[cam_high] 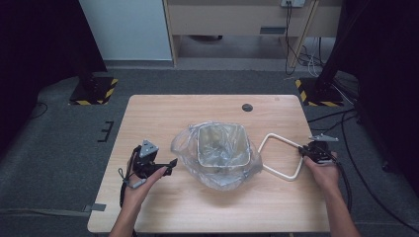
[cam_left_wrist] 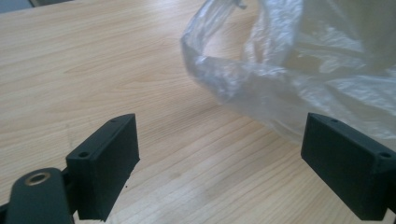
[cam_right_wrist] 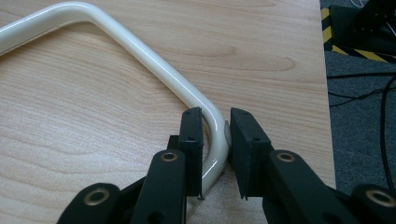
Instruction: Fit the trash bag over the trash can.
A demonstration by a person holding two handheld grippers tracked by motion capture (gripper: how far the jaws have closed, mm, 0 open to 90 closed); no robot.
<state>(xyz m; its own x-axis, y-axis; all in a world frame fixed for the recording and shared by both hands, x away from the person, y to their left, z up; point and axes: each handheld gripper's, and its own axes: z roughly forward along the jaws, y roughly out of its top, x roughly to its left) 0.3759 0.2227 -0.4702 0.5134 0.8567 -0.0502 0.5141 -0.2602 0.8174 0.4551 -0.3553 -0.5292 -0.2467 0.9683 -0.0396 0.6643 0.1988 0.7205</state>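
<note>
One bin [cam_high: 221, 148], one bag [cam_high: 184, 142], one frame [cam_high: 279, 155]

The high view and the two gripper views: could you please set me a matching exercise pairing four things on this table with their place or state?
Things:
1. cream frame
2. plastic bag
3. left gripper
4. right gripper

Places or states:
A. jaws wide open, nothing between them
B. lines the bin at mid-table
C. jaws closed around a bent corner
D. lies flat near the table's right edge

Pairs: 1-D, 2-B, 3-A, 4-C
</note>
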